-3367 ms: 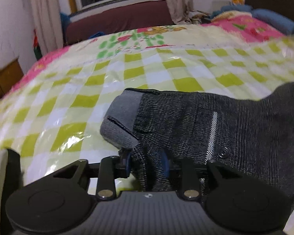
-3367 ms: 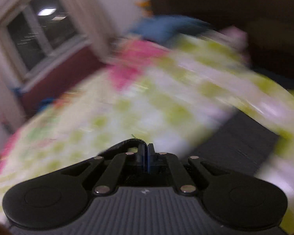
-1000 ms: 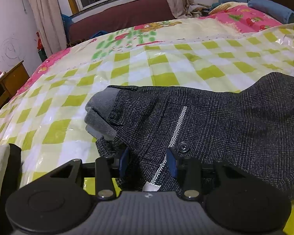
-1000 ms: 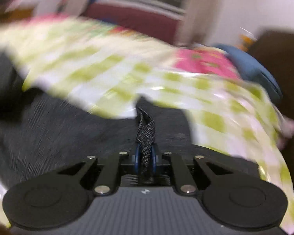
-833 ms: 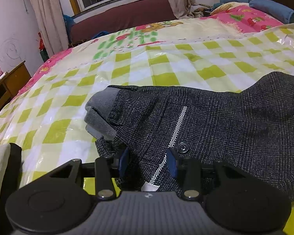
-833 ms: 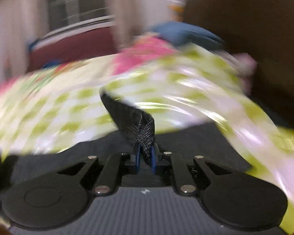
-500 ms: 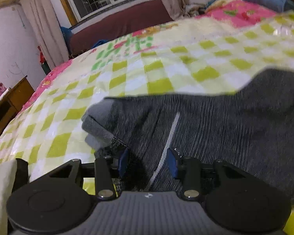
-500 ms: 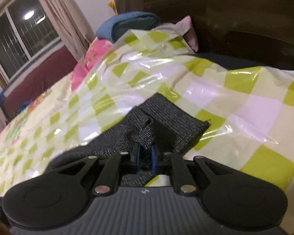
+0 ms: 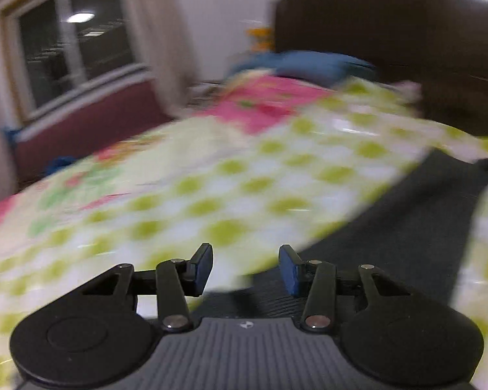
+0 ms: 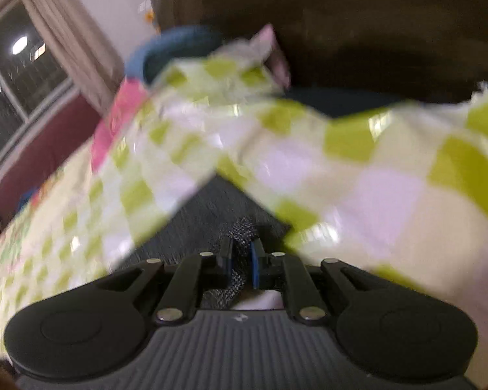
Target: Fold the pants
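My left gripper (image 9: pixel 245 268) has its jaws apart and opening, with nothing between the blue pads (image 9: pixel 202 265); only the blurred bed cover shows through the gap. The dark grey pants (image 9: pixel 416 224) lie on the checked green-and-white bed cover (image 9: pixel 231 195), stretching as a long dark band from just under my left gripper toward the right edge of the left wrist view, where the far end narrows near the dark wooden headboard (image 9: pixel 390 39).

My right gripper (image 10: pixel 240 261) has a pinched fold of the pants (image 10: pixel 211 214) between its fingers, and its jaws are opening. The gap is narrow and the cloth fills it, bunched up and poking out above the fingertips. The rest of the leg fabric spreads flat in a dark wedge just ahead of the gripper.

A blue pillow (image 10: pixel 175 48) sits at the head of the bed. A window (image 9: pixel 74 55) with pale curtains (image 9: pixel 149 32) stands beyond the bed. Both views are smeared.
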Available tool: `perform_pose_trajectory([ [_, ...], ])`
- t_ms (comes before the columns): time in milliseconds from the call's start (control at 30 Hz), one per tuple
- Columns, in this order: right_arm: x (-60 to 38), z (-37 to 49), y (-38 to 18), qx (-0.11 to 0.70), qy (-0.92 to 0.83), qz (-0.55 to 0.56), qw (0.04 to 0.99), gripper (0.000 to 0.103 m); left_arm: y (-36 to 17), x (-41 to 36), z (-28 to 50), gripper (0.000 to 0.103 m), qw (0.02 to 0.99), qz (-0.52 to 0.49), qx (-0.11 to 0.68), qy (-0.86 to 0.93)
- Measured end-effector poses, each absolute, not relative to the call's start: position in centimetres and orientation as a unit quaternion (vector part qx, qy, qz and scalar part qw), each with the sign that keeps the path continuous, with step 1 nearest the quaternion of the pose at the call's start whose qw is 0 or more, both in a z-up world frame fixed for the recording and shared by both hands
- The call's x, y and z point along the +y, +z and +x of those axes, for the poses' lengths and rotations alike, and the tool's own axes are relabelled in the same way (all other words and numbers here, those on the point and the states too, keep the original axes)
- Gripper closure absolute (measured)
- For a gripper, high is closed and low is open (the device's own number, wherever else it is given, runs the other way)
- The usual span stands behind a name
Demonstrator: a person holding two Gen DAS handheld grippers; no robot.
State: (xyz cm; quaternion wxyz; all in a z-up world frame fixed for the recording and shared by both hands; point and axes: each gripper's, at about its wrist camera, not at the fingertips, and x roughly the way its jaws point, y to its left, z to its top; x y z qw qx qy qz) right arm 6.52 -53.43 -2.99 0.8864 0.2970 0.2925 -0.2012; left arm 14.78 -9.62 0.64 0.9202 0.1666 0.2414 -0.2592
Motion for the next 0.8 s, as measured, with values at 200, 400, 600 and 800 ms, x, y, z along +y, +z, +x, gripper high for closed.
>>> perform_pose_trajectory([
  [200, -54.7, 5.6, -2.7, 0.274, -0.147, 0.313, 0.897, 0.068, -2.1, -18.1, 12.7, 0.044, 0.868, 0.211, 0.260, -0.367],
  [400, -55.4, 8.0, -3.1, 0.319, -0.136, 0.305, 0.887, 0.066, -1.5, -22.4, 13.2, 0.044, 0.848, 0.233, 0.249, -0.406],
  [600, -54.0, 8.2, 0.7, 0.281, -0.130, 0.182, 0.933, 0.065, -3.5, -23.2, 12.1, 0.039, 0.833, 0.235, 0.260, -0.428],
  [800, -54.0, 16.4, -3.1, 0.368, -0.061, 0.154, 0.915, 0.066, -5.4, -23.9, 10.7, 0.039, 0.827, 0.215, 0.288, -0.433],
])
